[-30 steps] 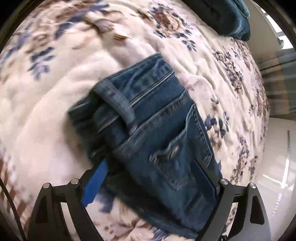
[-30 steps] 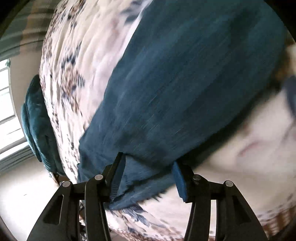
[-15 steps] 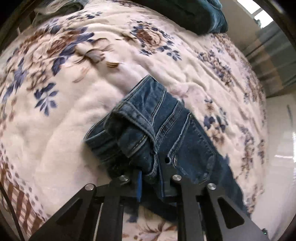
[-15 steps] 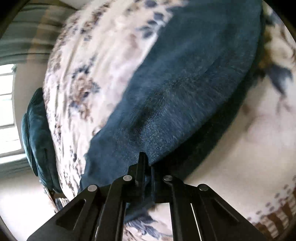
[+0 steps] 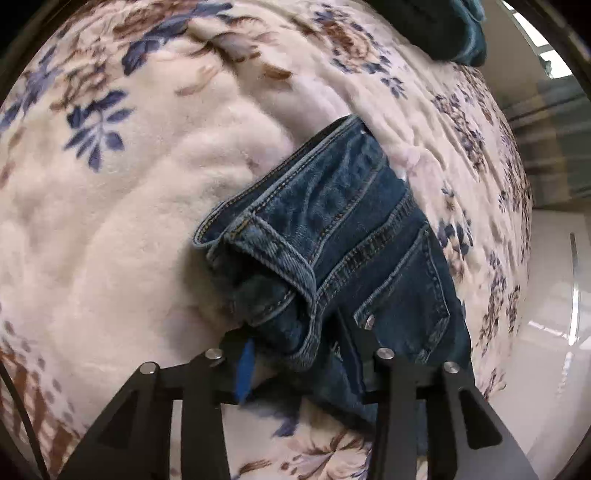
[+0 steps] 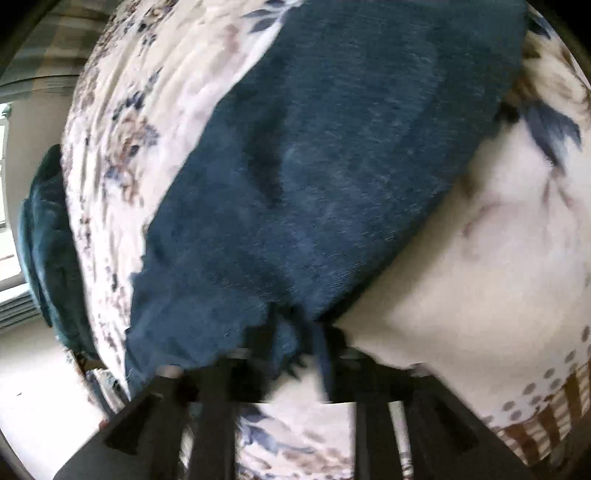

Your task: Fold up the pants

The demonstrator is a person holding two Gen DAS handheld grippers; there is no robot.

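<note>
The blue jeans (image 5: 343, 251) lie on a floral blanket (image 5: 122, 221); their bunched waistband sits between the left gripper (image 5: 303, 365) jaws, parted around it. The right gripper (image 6: 291, 354) is blurred, apparently spread astride the hem edge

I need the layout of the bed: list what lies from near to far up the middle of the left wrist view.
left gripper → jeans → flowered blanket → dark teal cushion at the far edge.
</note>
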